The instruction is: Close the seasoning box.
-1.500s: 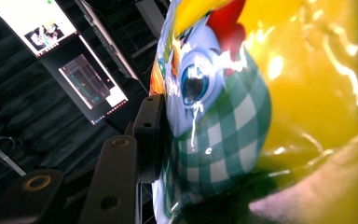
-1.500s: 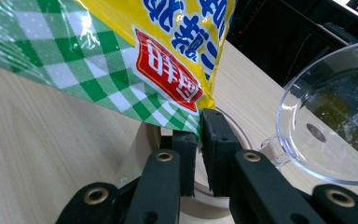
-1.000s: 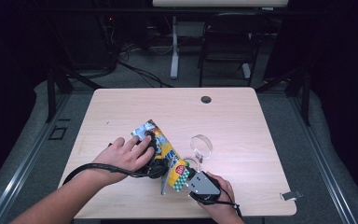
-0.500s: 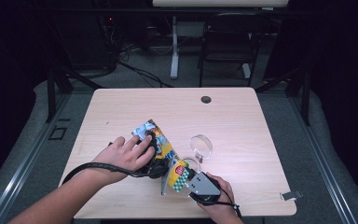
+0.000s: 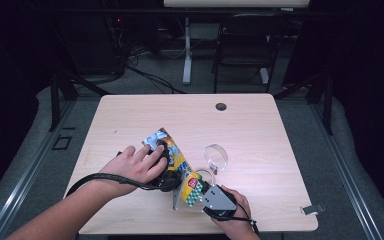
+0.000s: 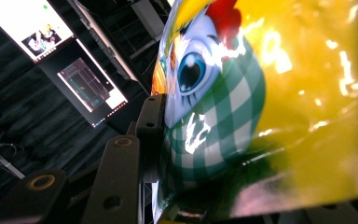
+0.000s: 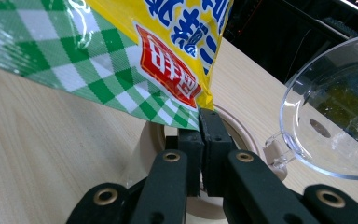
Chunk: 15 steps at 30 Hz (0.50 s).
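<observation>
High view: right hand-held gripper (image 5: 200, 187) at bench (image 5: 260, 130) front edge, jaws pinched on lower corner of snack bag (image 5: 177, 162); right gripper view shows jaws closed tight on bag's green-check/yellow edge. Left hand-held gripper (image 5: 164, 167) grips bag's upper part w/ hand (image 5: 135, 165) over it; left gripper view has one jaw flat vs bag, other jaw hidden behind foil. Bag held between both, tilted, lifted off the wood. Clear plastic bowl (image 5: 215, 156) just right of bag, sitting on bench.
</observation>
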Tool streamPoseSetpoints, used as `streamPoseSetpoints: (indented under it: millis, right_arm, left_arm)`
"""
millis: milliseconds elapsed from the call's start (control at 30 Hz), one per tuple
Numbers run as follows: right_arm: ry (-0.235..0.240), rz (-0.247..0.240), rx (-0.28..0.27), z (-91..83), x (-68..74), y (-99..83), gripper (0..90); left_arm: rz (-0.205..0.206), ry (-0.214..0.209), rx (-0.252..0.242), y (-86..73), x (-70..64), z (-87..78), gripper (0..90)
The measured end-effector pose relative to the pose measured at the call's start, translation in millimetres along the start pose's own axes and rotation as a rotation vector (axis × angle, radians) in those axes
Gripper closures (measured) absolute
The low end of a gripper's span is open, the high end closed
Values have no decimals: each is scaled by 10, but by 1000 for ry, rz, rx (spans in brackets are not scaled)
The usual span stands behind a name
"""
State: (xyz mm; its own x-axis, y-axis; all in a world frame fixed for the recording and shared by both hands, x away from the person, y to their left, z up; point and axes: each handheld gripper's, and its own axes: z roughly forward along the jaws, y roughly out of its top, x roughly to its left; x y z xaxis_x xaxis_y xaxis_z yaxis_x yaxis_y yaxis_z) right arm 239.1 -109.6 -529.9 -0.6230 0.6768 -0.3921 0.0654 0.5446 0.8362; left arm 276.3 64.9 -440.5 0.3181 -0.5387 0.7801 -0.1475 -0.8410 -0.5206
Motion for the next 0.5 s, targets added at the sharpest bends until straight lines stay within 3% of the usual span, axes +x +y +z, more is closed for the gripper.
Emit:
streamPoseSetpoints:
  millis: [33,67,100,367,500]
  right_arm:
    - [0,-2,0,-2,1,0,879]
    - [0,0,-2,-2,2,-1,875]
    - [1,3,-2,-2,1,-1,874]
    - [-3,7,-2,-4,-14,-7,874]
    - [-5,9,-2,-7,-13,-8,874]
  left_arm:
    - [16,5,9,3,10,-5,635]
    - [6,-9,16,4,9,-9,634]
    - [7,12,-6,7,4,3,635]
    - [12,13,-5,19,27,-3,636]
    - [12,-6,11,22,23,-14,636]
